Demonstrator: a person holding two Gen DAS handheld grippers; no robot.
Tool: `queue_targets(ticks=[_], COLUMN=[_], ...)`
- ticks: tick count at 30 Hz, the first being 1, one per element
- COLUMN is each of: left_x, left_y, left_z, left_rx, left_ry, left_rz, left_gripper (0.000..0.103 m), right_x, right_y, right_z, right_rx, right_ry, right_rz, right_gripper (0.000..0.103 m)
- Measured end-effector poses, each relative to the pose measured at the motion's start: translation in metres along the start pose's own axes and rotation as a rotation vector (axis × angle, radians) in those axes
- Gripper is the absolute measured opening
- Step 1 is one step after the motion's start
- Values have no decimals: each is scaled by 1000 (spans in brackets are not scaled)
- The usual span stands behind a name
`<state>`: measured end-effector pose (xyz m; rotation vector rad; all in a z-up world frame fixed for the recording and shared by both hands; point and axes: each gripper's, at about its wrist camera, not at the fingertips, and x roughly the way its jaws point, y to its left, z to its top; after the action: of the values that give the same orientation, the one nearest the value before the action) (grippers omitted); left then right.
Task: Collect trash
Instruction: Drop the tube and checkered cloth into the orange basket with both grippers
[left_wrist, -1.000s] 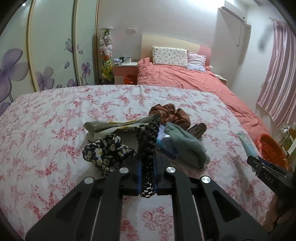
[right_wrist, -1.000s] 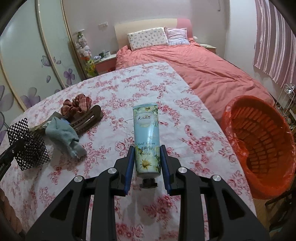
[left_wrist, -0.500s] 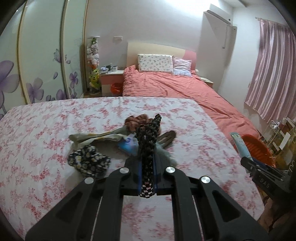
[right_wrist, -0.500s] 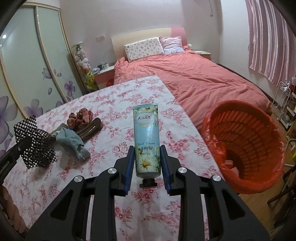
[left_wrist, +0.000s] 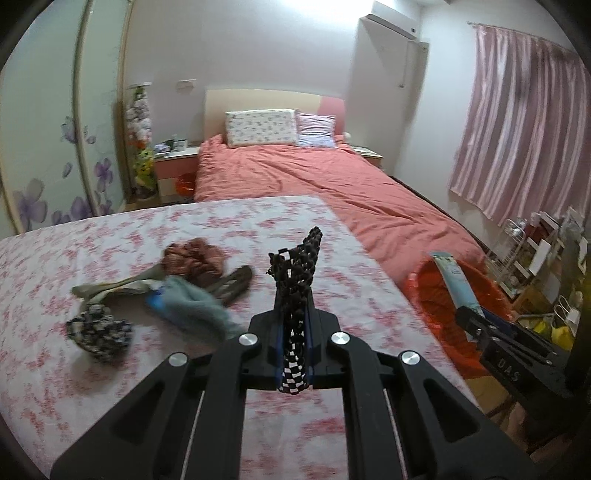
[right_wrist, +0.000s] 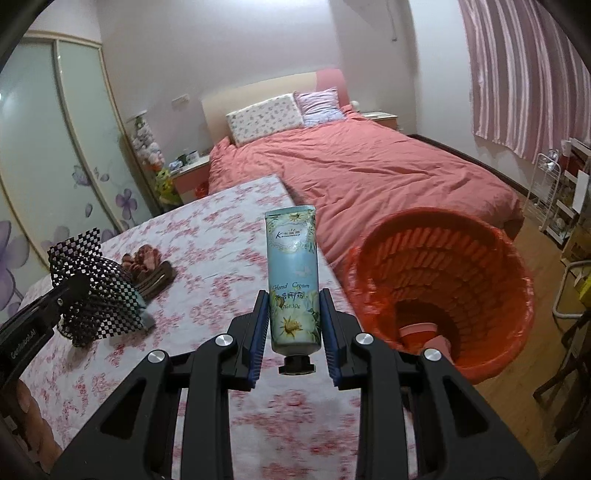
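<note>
1. Right wrist view, nearest first: your right gripper (right_wrist: 293, 325) is clamped on the hand cream tube (right_wrist: 293, 275), pinching its lower half. The tube stands along the fingers, cap toward you, crimped end pointing away.

2. Just beyond and to the right of that tube sits the orange basket (right_wrist: 509, 295), its mouth tipped toward the camera, off the edge of the floral-covered table (right_wrist: 221, 236). This is the relation your next move likely turns on: the basket lies forward-right of the tube, so the right side is the nearer one to drop first.

3. On the left, your left gripper (left_wrist: 294, 332) is closed on the checkered mesh piece (left_wrist: 295, 291), which rises upright past the fingertips. From there the basket lies well to the right, beyond the table edge, so that side has the longer reach.

4. Farther out on the table, a loose pile remains: a grey-blue cloth (left_wrist: 192, 306), a dark hair clip (left_wrist: 234, 282) and a reddish scrunchie (left_wrist: 192, 256).

5. Beyond everything lies the coral bed (right_wrist: 369, 173).
</note>
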<state>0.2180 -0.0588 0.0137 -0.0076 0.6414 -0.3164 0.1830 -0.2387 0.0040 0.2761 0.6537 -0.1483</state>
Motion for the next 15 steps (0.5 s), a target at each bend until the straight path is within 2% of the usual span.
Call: queue_targets(ticks=[10,15], left_x=[22,39], left_y=[-85,-125], left_z=[5,6], left_rx=[98,154], left_ry=[8,20], left_rz=[-132,-190], left_gripper=[10,10], right_x=[-1,4], right_y=[-49,-74], right_z=[4,7], right_rx=[43,89], right_ry=[-29,-29], right_rz=[-96,-109], right_gripper=[28,28])
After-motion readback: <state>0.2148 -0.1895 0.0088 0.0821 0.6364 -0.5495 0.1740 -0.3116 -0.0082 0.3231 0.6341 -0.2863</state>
